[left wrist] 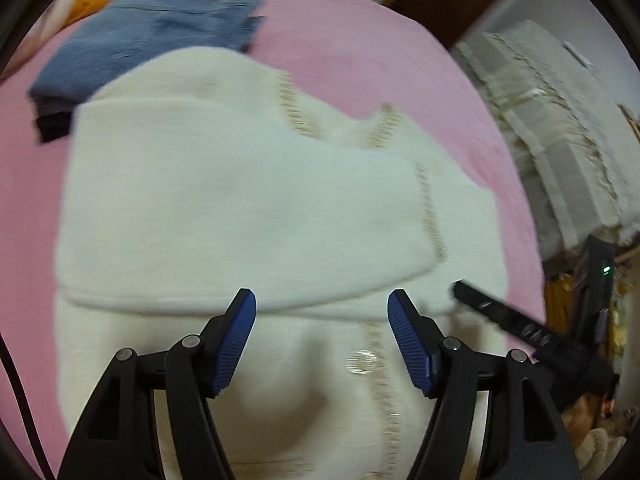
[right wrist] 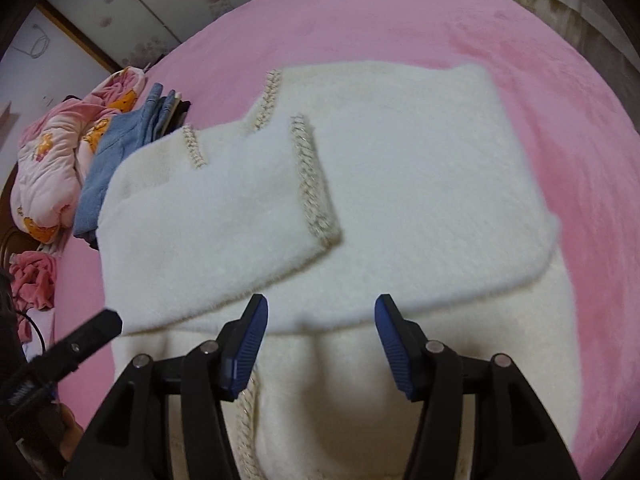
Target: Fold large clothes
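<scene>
A fluffy white jacket (left wrist: 240, 208) with beige braided trim lies on the pink bed (left wrist: 360, 40), both sleeves folded across its front. It also shows in the right wrist view (right wrist: 400, 184). My left gripper (left wrist: 322, 320) hovers over the jacket's lower part, open and empty, near a round button (left wrist: 361, 361). My right gripper (right wrist: 321, 322) hovers over the same garment, open and empty. The right gripper's body (left wrist: 516, 324) shows at the right of the left wrist view; the left gripper's body (right wrist: 80, 344) shows at the left of the right wrist view.
Folded blue jeans (left wrist: 148, 44) on dark clothes lie beyond the jacket; they also show in the right wrist view (right wrist: 120, 152). A pink floral quilt (right wrist: 52, 160) is bunched at the bed's far left. A cloth-covered piece of furniture (left wrist: 560, 128) stands right of the bed.
</scene>
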Motion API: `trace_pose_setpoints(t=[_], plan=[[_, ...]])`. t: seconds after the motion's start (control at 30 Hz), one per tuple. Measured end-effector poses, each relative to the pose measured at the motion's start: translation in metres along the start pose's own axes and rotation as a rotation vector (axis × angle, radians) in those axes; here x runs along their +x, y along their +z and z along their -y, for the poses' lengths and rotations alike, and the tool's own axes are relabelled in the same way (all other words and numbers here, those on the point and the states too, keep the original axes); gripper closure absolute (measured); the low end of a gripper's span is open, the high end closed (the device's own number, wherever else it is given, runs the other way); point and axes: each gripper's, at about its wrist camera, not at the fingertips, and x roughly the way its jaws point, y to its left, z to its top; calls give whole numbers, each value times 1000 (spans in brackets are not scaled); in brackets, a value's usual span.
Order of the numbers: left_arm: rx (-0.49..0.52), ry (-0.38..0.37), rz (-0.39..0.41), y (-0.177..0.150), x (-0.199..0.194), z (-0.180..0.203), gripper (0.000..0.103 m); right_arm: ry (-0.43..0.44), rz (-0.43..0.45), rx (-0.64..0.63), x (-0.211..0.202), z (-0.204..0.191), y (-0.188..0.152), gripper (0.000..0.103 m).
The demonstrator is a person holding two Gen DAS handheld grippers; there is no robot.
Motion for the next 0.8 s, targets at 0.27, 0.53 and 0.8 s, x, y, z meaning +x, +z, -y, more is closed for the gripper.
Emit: trace_pose_setpoints(t=[0.27,0.53,0.8], plan=[[-188,221,46,7,-10,-98,36,18,-39,-17,57,0,63,47],[-248,242,84,13,-14,-115,36,49,0,-132,48,-26,70,90],[-150,235,29,7,-3,-98,36,13,28,-49,6,-8,32,86]])
